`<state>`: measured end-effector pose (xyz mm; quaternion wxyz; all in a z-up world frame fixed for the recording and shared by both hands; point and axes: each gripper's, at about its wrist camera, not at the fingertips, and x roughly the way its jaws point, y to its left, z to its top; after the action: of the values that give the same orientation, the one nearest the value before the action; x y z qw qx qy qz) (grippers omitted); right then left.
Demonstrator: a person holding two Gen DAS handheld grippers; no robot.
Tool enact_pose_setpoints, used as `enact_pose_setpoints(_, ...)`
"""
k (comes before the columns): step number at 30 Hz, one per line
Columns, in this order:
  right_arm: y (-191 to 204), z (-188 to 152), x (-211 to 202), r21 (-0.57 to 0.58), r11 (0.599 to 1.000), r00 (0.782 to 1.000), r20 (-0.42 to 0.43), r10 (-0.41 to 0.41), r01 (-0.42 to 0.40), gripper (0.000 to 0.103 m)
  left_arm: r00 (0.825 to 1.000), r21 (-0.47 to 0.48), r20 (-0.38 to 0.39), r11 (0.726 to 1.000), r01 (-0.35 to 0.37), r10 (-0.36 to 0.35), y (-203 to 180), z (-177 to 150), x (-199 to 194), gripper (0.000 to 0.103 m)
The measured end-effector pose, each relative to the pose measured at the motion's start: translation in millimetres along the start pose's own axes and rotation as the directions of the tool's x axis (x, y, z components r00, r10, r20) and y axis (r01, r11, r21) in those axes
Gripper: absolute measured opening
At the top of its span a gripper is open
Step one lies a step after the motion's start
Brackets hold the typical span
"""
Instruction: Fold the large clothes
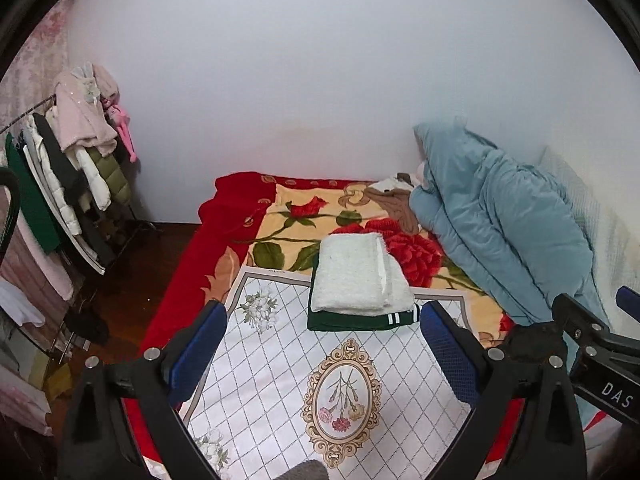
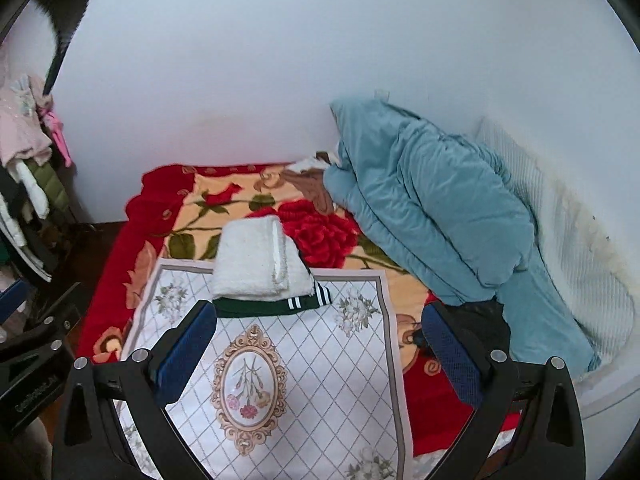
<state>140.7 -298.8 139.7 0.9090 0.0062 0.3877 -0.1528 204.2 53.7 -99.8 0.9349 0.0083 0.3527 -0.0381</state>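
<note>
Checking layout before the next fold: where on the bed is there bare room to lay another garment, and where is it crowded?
Free: the white patterned mat in front of the folded stack, white towel on green garment, between both open grippers. Also the red blanket strip left of the stack. Crowded: the right side, under the blue quilt, and a dark item at its foot.

The white letters "DAS" stand on the black body of the right gripper (image 1: 588, 332) where it enters the left wrist view at the right edge. In the right wrist view, embossed lettering runs along the left gripper (image 2: 36, 360) body at the left edge, too faint to read.
</note>
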Motion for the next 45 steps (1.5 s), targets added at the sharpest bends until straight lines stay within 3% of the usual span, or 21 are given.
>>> enact_pose_setpoints(5, -9.0, -2.4, -38.6, 0.002, 1.000, 0.999, 0.046, 0.011, -0.011, 0.103, 1.000, 0.002, 0.017, 1.000, -0.009, 0.009, -4.1, -3.9, -24.9, 0.099)
enact_pose_setpoints(13, -18.0, -5.3, -61.5, 0.002, 1.000, 0.997, 0.078, 0.012, -0.012, 0.103, 0.998, -0.009, 0.053, 1.000, -0.023, 0.023, -3.5, -6.1, -44.0, 0.099)
enact_pose_setpoints(45, -20.6, 7.5, -50.0, -0.039, 0.998, 0.995, 0.081, 0.050, -0.047, 0.103, 0.996, -0.024, 0.068, 0.998, -0.056, 0.058, -4.9, -4.3, -50.9, 0.099)
